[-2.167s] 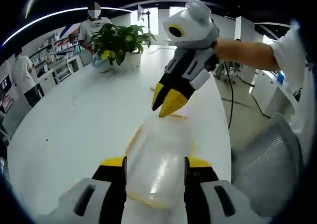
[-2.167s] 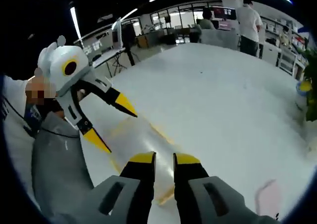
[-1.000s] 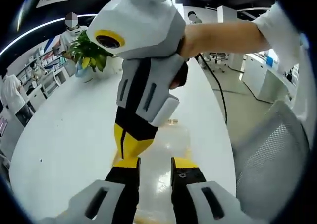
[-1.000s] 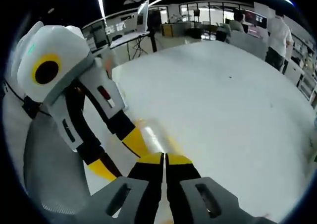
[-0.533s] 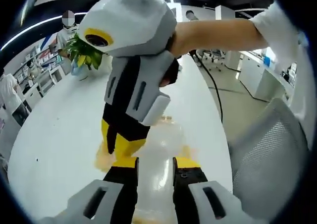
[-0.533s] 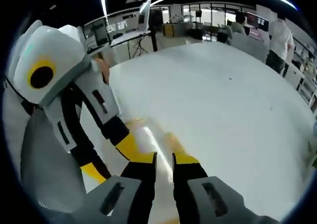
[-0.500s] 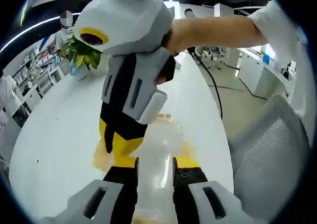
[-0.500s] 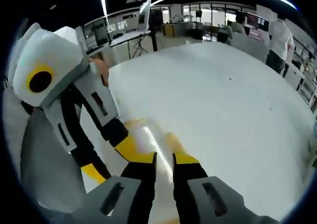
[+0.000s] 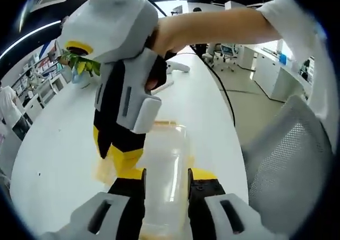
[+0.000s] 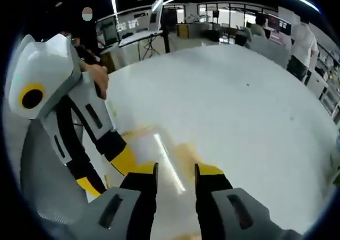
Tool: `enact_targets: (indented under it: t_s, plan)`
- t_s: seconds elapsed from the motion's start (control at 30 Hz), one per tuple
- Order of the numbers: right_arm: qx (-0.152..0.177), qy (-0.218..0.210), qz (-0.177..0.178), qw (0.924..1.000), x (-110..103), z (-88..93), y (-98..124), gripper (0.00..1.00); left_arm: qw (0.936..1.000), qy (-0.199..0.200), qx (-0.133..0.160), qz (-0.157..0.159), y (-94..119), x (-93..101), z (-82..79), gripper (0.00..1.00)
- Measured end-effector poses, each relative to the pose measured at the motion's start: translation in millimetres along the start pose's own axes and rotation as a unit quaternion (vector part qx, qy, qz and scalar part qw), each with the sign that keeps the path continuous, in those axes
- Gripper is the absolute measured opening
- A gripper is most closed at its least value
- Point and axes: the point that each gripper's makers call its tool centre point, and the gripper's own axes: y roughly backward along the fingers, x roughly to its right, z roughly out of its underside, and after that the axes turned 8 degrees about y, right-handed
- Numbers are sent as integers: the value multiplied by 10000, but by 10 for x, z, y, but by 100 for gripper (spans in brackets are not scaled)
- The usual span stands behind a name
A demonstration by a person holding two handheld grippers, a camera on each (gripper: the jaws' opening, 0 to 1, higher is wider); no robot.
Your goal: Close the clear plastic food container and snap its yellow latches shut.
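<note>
I see the clear container [image 9: 166, 165] lying on the white table [image 9: 58, 144] between my left gripper [image 9: 166, 182]'s part-open jaws; whether they touch it, I cannot tell. My right gripper [image 10: 175, 172], slightly parted, straddles it too.

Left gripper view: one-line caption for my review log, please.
Both tools meet over the clear container on the white table, right tool reaching down beside it.

Bare surface [image 10: 255, 107] stretches beyond the container [image 9: 164, 160]; the other hand-held gripper [image 9: 119, 155] crowds one side, a chair [image 9: 287, 160] the other.
</note>
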Motion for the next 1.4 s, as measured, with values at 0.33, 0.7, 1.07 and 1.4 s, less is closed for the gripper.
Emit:
enact_targets:
  t_s: [0.33, 0.7, 1.07, 1.4]
  plan:
    - [-115, -437, -572, 9973, 21, 58, -56, 30, 9999, -130, 50, -66, 24, 13, -11, 27]
    - [-553, 199, -1282, 9900, -5, -43, -61, 30, 9838, -1694, -464, -369, -54, 83, 135, 43]
    - [-712, 172, -1544, 9853, -29, 4, -121, 27, 9831, -1770, -264, -384, -56, 83, 6, 36]
    - [-618, -189, -1774, 9820, 15, 37, -128, 28, 9780, -1995, -405, -453, -133, 82, 77, 37]
